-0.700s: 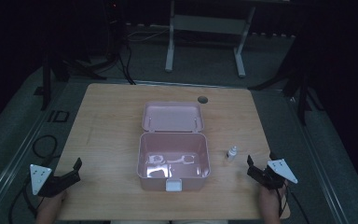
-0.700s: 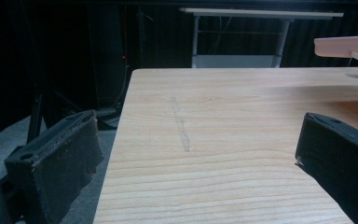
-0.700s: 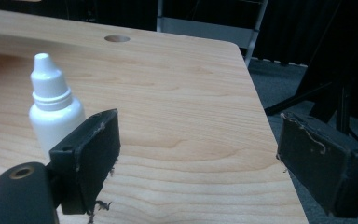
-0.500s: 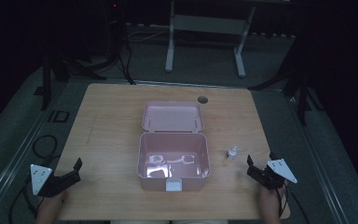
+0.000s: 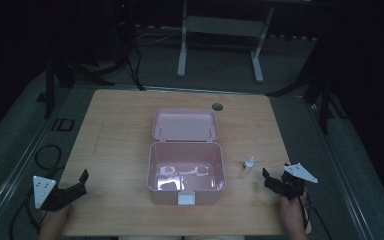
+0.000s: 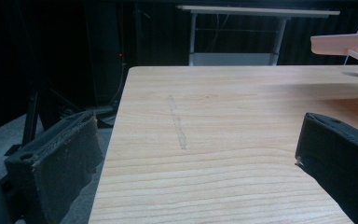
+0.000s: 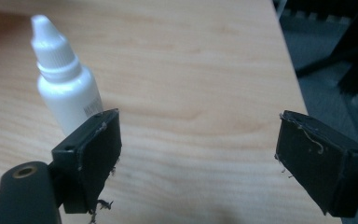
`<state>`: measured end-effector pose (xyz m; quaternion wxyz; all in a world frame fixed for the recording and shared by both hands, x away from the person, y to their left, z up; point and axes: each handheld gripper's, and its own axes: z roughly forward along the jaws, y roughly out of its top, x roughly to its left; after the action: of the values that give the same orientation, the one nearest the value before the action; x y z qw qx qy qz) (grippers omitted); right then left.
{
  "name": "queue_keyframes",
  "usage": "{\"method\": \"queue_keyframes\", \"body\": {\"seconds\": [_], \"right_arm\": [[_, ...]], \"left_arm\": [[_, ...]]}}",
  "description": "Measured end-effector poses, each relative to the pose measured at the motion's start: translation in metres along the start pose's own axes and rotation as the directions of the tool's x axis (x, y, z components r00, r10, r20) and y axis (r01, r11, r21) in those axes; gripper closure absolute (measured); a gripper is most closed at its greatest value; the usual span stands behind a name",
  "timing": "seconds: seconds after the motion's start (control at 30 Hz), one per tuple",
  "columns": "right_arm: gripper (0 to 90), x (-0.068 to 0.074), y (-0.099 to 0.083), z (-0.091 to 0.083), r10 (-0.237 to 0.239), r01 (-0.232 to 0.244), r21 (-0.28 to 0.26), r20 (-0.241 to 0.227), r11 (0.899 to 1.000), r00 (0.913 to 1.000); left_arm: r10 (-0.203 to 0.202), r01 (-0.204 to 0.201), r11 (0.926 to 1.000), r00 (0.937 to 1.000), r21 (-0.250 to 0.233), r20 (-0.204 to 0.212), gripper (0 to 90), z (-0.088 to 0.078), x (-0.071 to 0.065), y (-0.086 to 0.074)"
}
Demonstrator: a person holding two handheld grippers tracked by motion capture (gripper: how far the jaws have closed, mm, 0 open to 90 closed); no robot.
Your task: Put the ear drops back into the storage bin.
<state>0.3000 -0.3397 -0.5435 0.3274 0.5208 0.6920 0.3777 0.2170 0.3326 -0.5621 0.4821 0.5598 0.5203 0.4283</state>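
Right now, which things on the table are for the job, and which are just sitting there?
For the job:
- small white dropper bottle, standing upright just ahead of the open right claw
- open pink box, its lid tipped back

Just sitting there:
- round hole in the table
- left claw, open over bare wood

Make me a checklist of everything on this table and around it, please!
Surface: wooden table, bare wood with a round hole near the far edge.
Job's things: small white dropper bottle, upright and capped, right of the pink box; the box is open, lid laid back, pale things inside too dim to name.
Clutter: nothing seen.
Grippers: left gripper open, holding nothing, near the front left corner; right gripper open, holding nothing, just short of the bottle.
Cables: a black cable loops on the floor at left.
Surroundings: dark room, grey floor, a white table frame behind.
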Motion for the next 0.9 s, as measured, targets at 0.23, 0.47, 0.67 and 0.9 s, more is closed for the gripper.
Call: {"method": "queue_keyframes", "body": {"seconds": [0.23,0.47,0.67,0.9], "right_arm": [[13.0,-0.009,0.012,-0.003,0.051,-0.037,0.147,-0.089,0.988,0.9948],[12.5,-0.008,0.027,-0.005,-0.024,0.07,0.327,-0.142,0.942,0.9896],[12.1,-0.01,0.032,-0.006,-0.045,0.11,0.421,-0.162,0.9,0.9857],[11.9,-0.005,0.032,-0.005,-0.101,0.195,0.545,-0.198,0.815,0.975]], "left_arm": [[-0.001,0.001,1.0,1.0,0.002,0.002,0.4,0.0,0.0,0.0],[0.0,0.0,1.0,1.0,0.001,0.0,0.4,0.0,0.0,0.0],[0.001,-0.001,1.0,1.0,0.002,-0.002,0.4,0.0,-0.001,0.0],[0.003,-0.003,1.0,1.0,0.004,-0.003,0.4,0.001,-0.001,0.0]]}}
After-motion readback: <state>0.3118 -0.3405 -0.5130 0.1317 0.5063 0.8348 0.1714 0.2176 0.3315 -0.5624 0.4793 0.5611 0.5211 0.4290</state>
